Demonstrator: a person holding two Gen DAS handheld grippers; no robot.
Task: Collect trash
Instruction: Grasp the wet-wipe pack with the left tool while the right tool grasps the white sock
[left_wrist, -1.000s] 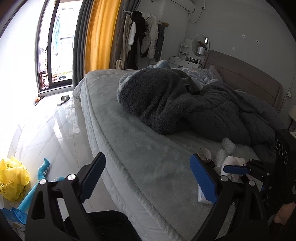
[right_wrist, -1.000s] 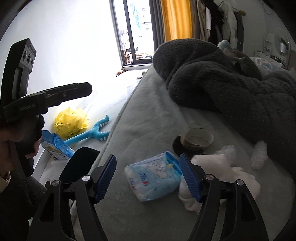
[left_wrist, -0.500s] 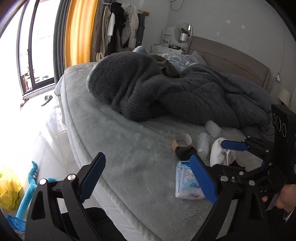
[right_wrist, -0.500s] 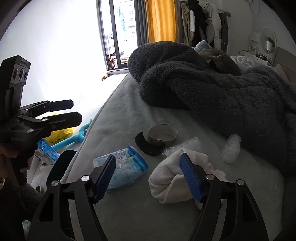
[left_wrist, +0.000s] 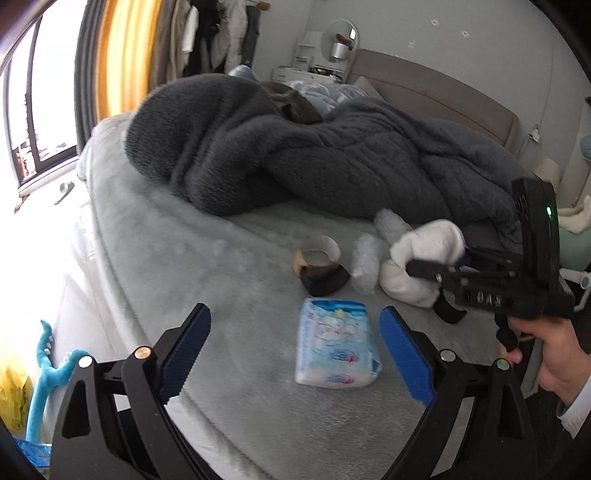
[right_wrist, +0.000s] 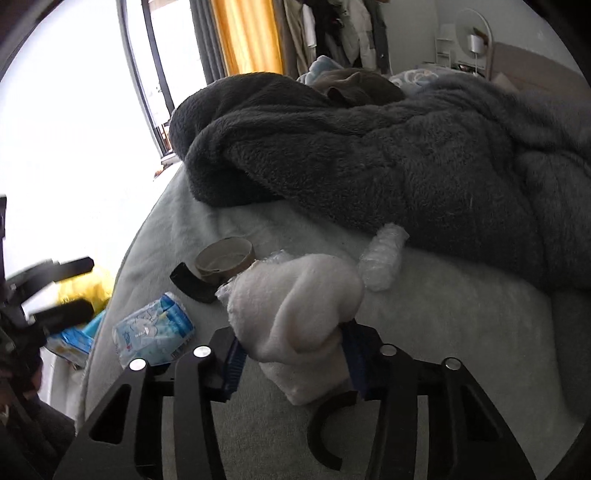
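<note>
Right gripper (right_wrist: 291, 360): jaws, wide apart half a second ago, now closed on the white towel (right_wrist: 295, 306), which bunches up between them; left gripper (left_wrist: 293, 356): swung toward the bed, tissue pack (left_wrist: 334, 349) now lying between its open jaws.

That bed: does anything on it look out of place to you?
Yes. Loose clutter lies on the bed: a tissue pack, a tape roll and crumpled bubble wrap. The right gripper pinches a white cloth.
</note>
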